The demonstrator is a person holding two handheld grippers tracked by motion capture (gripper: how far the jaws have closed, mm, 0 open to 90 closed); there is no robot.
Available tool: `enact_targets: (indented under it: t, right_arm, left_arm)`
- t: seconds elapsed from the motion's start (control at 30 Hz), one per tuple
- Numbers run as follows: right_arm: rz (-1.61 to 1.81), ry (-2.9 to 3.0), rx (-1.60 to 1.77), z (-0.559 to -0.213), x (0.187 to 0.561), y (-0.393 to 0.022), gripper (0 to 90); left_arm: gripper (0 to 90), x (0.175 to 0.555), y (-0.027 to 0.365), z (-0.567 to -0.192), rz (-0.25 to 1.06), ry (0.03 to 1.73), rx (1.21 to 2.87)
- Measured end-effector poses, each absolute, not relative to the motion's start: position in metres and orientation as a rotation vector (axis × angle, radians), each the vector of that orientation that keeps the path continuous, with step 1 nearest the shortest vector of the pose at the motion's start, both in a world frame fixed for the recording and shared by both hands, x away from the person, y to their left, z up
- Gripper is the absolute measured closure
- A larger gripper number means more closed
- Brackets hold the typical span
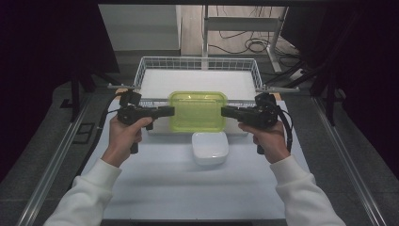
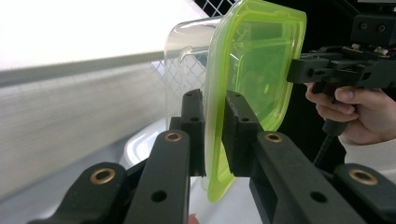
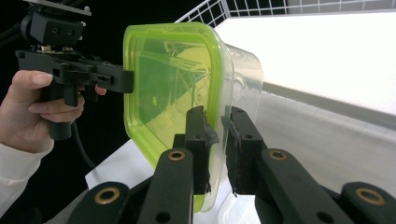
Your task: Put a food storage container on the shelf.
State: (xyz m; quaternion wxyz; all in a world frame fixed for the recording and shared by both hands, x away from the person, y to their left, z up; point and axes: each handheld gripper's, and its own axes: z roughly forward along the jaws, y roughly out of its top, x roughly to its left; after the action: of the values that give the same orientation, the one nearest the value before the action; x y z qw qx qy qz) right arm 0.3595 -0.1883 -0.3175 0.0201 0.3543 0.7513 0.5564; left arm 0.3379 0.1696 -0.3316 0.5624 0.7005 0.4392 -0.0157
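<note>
The clear container with the green lid (image 1: 197,111) is held between the two grippers above the far half of the white table (image 1: 155,188), just in front of the wire basket (image 1: 197,63) that stands at the table's far edge. The left gripper (image 1: 170,111) is clamped on the lid's left rim, and the right gripper (image 1: 224,111) is clamped on the right rim. In the left gripper view the two black pads (image 2: 192,121) press the green rim from either side, and the right gripper view shows the same pinch on the opposite rim (image 3: 212,107).

Judging from this, the pick-up is done: the container hangs free of the table, carried by both hands at once. What is left, most likely, is to carry it on and set it down, perhaps in the wire basket just beyond it, though the pictures do not settle where it goes. A white lidded container (image 1: 210,147) rests untouched on the table near the middle, just nearer the person than the held one.

The held container sits level, with the lid facing up and the clear body hanging below. Its long axis runs left to right, parallel to the table's far edge, so that each short end meets a gripper. The lid appears seated all round.
</note>
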Motion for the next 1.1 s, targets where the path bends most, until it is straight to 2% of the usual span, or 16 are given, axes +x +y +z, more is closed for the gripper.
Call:
enact_targets:
  t: [0.57, 1.1]
  right_arm:
    - [1.752, 2.296, 1.091, -0.3, 0.379, -0.189, 79.4]
    - [1.772, 2.294, 1.107, -0.282, 0.423, -0.185, 79.5]
  left_arm:
    - [80.0, 0.363, 0.17, -0.313, -0.029, 1.013, 1.653]
    - [80.1, 0.406, 0.175, -0.298, -0.036, 1.009, 1.641]
